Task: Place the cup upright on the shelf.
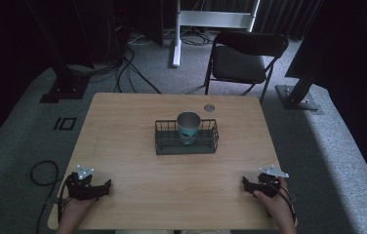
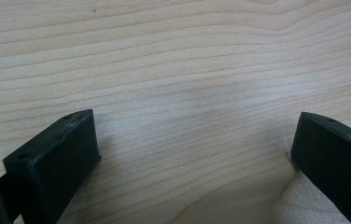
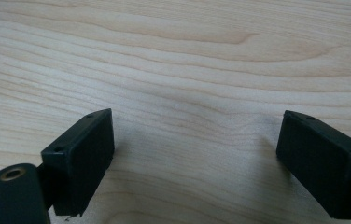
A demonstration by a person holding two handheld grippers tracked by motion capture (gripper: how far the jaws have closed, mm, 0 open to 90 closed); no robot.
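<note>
The table (image 1: 123,146) is a rounded-corner rectangle of pale wood with flowing grain lines; the surface looks matte and smooth. A small round grey disc (image 1: 209,107) is set into it near the far edge.

The left gripper (image 1: 104,187) rests low at the near left corner, held in the left hand (image 1: 76,207). Its jaws are blocky, matte black pieces with small screw holes on top, and they stand wide apart with bare wood between them. The right gripper (image 1: 245,183) sits at the near right corner in the right hand (image 1: 275,202); its jaws are of the same blunt black make and are likewise spread wide over bare wood. Each gripper carries a grey three-cornered plate on top.

Well ahead of both grippers, roughly midway between them, stands a dark wire basket (image 1: 163,142), rectangular with a thin-rod grid wall. Inside it, upright, is a round cup (image 1: 188,127) with a grey rim and a teal patterned body.

Beyond the table is a black folding chair (image 1: 242,61) on grey carpet.
</note>
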